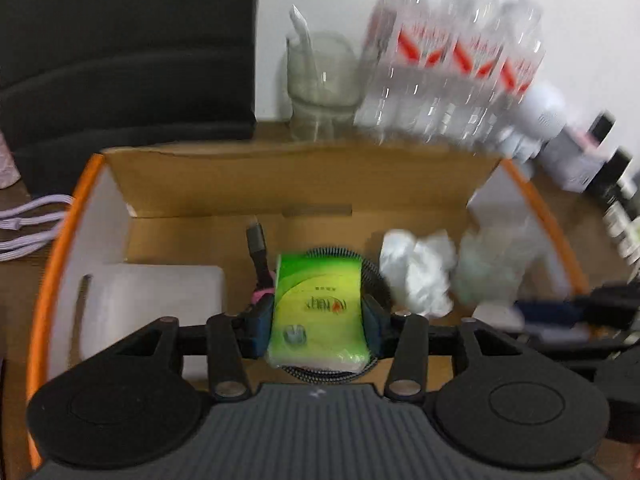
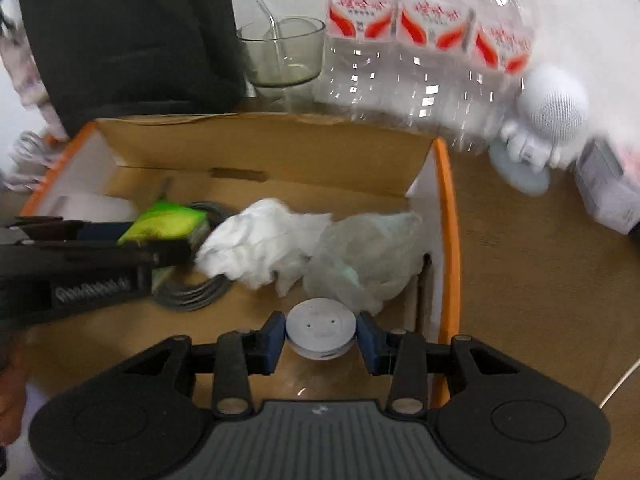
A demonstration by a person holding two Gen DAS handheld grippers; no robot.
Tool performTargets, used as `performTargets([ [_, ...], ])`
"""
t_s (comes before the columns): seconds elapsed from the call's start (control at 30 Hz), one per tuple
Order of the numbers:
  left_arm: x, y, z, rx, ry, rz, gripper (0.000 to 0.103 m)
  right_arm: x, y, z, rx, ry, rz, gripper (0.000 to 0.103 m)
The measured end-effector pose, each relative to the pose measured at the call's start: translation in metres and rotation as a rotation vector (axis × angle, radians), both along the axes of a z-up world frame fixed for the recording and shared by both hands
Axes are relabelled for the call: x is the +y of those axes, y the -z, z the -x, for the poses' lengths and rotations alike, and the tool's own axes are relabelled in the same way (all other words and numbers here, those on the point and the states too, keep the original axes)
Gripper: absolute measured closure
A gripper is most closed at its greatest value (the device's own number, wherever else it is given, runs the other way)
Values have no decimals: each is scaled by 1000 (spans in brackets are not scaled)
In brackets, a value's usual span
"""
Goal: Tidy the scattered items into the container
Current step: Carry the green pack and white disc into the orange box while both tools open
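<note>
We hold both loads over cardboard box [image 1: 304,184] for drop: left gripper [image 1: 318,322] flanks green tissue pack [image 1: 318,304] (jaws look slackened), right gripper [image 2: 320,338] clamps white puck [image 2: 320,328]

Both wrist cams close above box [image 1: 280,184], angled down; share box interior.
</note>
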State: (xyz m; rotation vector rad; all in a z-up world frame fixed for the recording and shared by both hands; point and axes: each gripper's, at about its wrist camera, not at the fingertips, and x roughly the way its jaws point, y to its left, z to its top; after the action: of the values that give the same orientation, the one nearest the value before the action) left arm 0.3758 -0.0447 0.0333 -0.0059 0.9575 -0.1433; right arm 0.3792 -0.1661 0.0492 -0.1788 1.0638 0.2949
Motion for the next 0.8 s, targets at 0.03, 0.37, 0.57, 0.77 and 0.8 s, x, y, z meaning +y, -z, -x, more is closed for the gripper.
performTargets([
  [0.03, -3, 1, 0, -5, 13, -10, 40, 3, 1, -3, -9, 4, 18, 63],
  [0.37, 17, -28, 12, 21, -5, 38, 24, -8, -16, -8, 60, 44, -67, 46],
  [0.57, 40, -81, 29, 41, -103, 76, 16, -16, -58, 15, 80, 67, -105, 38],
  [0.77, 48, -117, 76, -59, -114, 27, 0, -19, -95, 52, 19, 49, -125, 22],
  [0.8, 47, -121, 91, -128, -139, -13, 0, -20, -100, 61, -14, 48, -138, 22],
])
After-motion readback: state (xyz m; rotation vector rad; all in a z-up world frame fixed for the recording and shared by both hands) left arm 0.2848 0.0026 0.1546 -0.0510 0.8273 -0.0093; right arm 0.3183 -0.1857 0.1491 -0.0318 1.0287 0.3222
